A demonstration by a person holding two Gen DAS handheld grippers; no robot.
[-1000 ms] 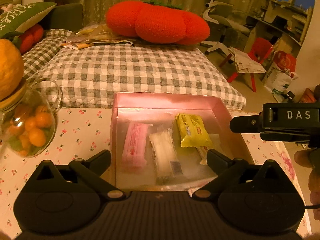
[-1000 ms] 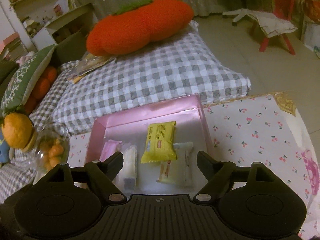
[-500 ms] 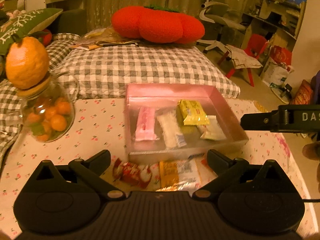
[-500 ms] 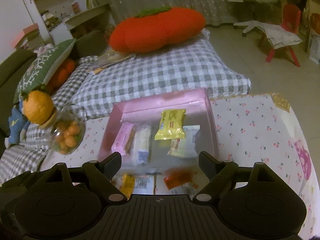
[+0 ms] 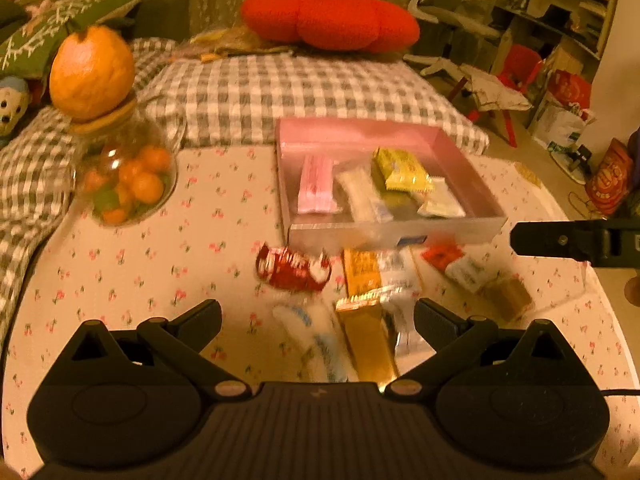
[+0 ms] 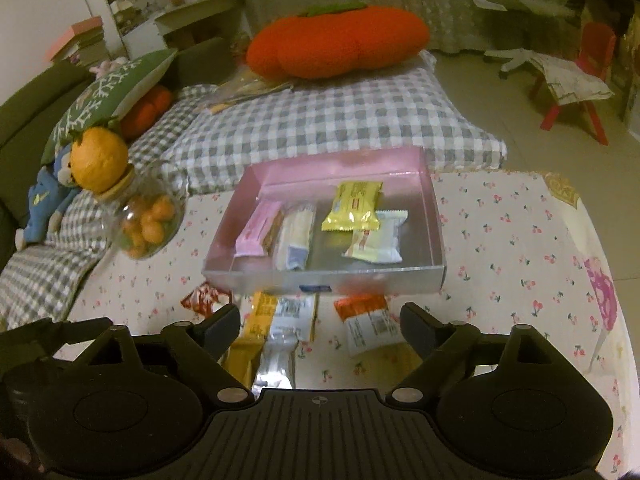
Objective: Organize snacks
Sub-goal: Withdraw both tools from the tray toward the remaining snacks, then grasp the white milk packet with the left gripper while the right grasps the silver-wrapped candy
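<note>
A pink box point(image 5: 400, 232) point(image 6: 434, 208) on the cherry-print table holds a pink bar point(image 5: 316, 190), a white bar point(image 6: 296, 234), a yellow packet point(image 6: 354, 208) and a pale packet point(image 6: 378, 242). Loose snacks lie in front of it: a red wrapper point(image 5: 294, 270), an orange-and-white pack point(image 5: 378, 274), a gold bar point(image 5: 366, 340), a white-blue tube point(image 5: 316, 344) and an orange-topped packet point(image 6: 368, 322). My left gripper point(image 5: 318, 318) hangs open above the loose snacks, holding nothing. My right gripper point(image 6: 320, 320) is empty too, its jaws still opening; it also shows at the right edge point(image 5: 576, 242).
A glass jar of small oranges point(image 5: 126, 186) with a large orange point(image 5: 92, 74) on its lid stands at the table's left. Behind the table lie a checked cushion point(image 6: 332, 120), a red pumpkin pillow point(image 6: 340, 42) and a green pillow point(image 6: 112, 96). The table edge curves at right.
Both grippers have drawn back from over the box toward the table's near side, so the loose snacks in front of it came into view. The right jaws stand a little wider.
</note>
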